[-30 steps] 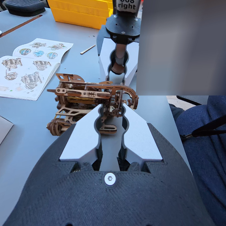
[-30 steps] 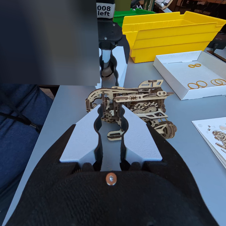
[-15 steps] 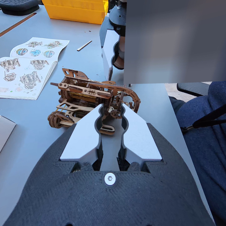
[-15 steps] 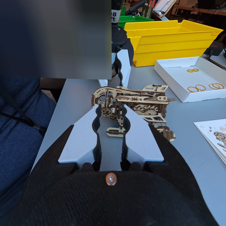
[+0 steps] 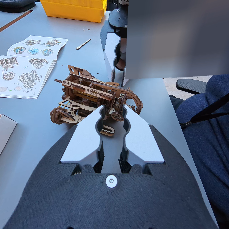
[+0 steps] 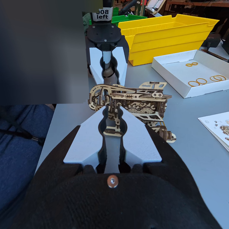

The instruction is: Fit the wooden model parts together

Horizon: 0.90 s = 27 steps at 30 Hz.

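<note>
1. Grey-white fingers of the left gripper (image 5: pixel 113 109) stand parted with a clear gap, their tips at the near side of the wooden model (image 5: pixel 94 97); nothing is clamped between them.
2. Right gripper (image 6: pixel 113 107): jaws narrower, tips flanking a thin upright part of the model; whether they grip it cannot be told.
3. Wooden model: lies on the grey table (image 5: pixel 37 117) near its edge, between the two facing grippers; a small slotted foot (image 5: pixel 107 131) rests on the table.
4. Instruction booklet (image 5: pixel 26 69): lies open beyond the model.
5. White tray (image 6: pixel 185 74): holds rubber bands (image 6: pixel 198 81).
6. Yellow bin (image 6: pixel 167 39): farthest back.
</note>
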### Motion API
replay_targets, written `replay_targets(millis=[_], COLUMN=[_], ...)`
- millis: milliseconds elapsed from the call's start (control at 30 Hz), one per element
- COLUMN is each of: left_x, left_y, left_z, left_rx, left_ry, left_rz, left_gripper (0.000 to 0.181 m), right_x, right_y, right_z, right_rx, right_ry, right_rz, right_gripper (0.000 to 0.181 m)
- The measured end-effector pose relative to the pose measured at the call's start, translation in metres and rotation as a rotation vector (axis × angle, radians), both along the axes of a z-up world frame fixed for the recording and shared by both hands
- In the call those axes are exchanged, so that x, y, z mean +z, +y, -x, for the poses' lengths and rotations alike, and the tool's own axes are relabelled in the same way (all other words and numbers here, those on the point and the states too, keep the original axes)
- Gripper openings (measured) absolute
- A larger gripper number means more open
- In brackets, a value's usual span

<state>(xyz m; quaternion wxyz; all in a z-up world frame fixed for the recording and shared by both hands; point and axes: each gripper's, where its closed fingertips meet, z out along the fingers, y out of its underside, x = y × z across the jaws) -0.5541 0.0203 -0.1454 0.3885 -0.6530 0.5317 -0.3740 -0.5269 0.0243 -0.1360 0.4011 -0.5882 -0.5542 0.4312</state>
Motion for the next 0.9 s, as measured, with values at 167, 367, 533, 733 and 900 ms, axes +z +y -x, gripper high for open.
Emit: replay_targets(millis=[167, 367, 533, 733, 900], left_x=[0.0006, 0.0008, 0.0003, -0.0001, 0.0000], left_y=[-0.0002, 0.0001, 0.0006, 0.0007, 0.0007], left_z=[-0.0012, -0.0021, -0.0018, -0.0016, -0.0020], left_rx=[-0.001, 0.002, 0.007, 0.012, 0.013], left_ry=[-0.009, -0.012, -0.006, 0.002, 0.002], left_rz=[0.004, 0.001, -0.007, -0.015, -0.016], left_gripper=[0.026, 0.026, 0.026, 0.026, 0.026], right_x=[-0.0035, -0.0042, -0.0039, -0.0042, -0.0019], right_y=[-0.0003, -0.0001, -0.0001, -0.0011, -0.0010], right_z=[0.0045, 0.0057, 0.0071, 0.0084, 0.0080], right_rx=[-0.024, -0.028, -0.041, -0.044, -0.049], right_ry=[-0.012, -0.013, -0.011, -0.008, 0.001], right_rz=[-0.006, 0.021, 0.027, 0.050, 0.052], right_gripper=[0.006, 0.007, 0.008, 0.010, 0.010])
